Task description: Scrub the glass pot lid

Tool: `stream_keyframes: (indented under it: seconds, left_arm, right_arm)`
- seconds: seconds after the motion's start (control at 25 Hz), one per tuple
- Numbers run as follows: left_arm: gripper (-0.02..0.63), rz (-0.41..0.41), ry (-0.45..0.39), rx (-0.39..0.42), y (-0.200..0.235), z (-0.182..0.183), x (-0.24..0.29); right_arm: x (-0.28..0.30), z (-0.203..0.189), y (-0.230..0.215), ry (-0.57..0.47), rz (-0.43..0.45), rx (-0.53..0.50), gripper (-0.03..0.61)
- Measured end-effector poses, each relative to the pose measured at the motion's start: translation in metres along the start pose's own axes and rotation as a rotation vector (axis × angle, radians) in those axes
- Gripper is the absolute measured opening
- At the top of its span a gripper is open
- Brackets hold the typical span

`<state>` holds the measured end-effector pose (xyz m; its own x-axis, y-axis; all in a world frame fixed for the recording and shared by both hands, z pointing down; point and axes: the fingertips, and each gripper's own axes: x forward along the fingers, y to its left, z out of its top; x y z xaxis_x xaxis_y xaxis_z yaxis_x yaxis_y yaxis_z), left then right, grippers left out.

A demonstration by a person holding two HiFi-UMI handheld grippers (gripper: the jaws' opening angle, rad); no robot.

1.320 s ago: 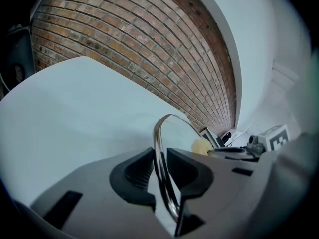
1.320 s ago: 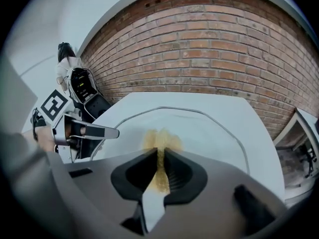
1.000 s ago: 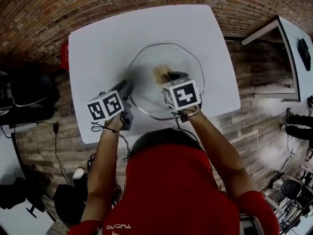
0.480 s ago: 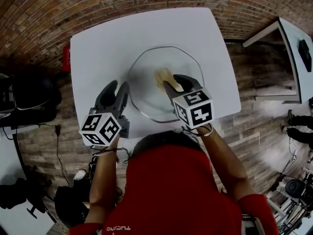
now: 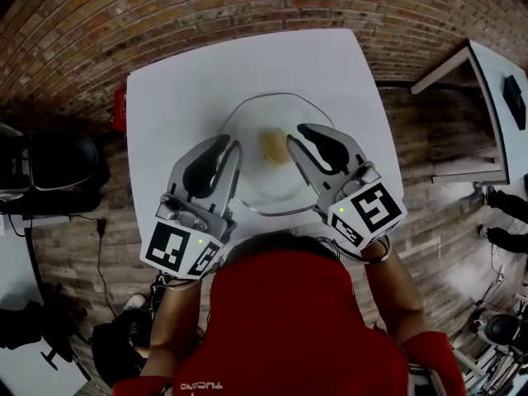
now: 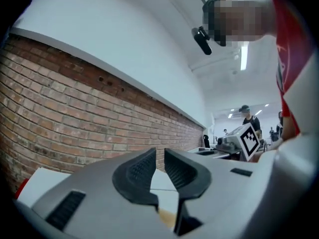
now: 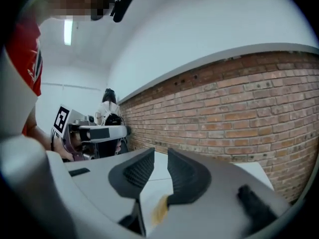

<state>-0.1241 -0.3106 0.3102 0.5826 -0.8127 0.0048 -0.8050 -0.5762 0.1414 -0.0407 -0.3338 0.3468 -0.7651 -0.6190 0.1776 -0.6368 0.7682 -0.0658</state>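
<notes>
The glass pot lid lies flat on the white tabletop, below and just ahead of both sets of tongs, and its near rim passes under their tips. A small yellowish pad, probably the scrubber, rests near the middle of the lid, in the gap between the two sets of tips and somewhat closer to the right one. The left tongs hang over the lid's near-left edge with the jaws closing to a narrow slit, and the left gripper view shows nothing between them. The right tongs hang over the near-right part of the lid. Their jaws are also closing, a little apart and empty, with the pad showing as a yellow blur beneath them. Neither set touches the lid or the pad. The lid looks stiff, smooth and likely slippery, heavy enough to stay put under light rubbing yet prone to skate on the bare tabletop, and it could chip if knocked. No knob can be made out, so the rim nearest the left tongs seems the safest place to pinch or pin it. The soft, light pad would suit the right tongs, gripped across its narrow sides.
</notes>
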Motion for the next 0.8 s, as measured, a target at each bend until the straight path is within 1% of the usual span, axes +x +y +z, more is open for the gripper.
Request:
stream_keyframes:
  seconds: [0.08,0.24,0.44,0.68,0.8]
  left_arm:
    - [0.052,-0.016,-0.019,0.018,-0.010,0.010,0.003]
    - [0.032,-0.028,-0.025,0.073,-0.026,0.021,0.008]
    - [0.028,-0.058,-0.032,0.077,-0.040,0.033,0.010]
    - [0.026,-0.064,-0.036,0.104,-0.048,0.047,0.010]
    - [0.025,-0.068,-0.052,0.111,-0.051,0.055,0.010]
  right_arm:
    - [-0.003,0.014,0.007,-0.044,0.033,-0.019,0.080]
    - [-0.008,0.038,0.026,-0.124,0.104,-0.065,0.054]
    - [-0.011,0.071,0.048,-0.211,0.119,-0.136,0.043]
    - [-0.019,0.088,0.053,-0.249,0.139,-0.152,0.031]
    - [-0.022,0.090,0.050,-0.252,0.167,-0.152,0.029]
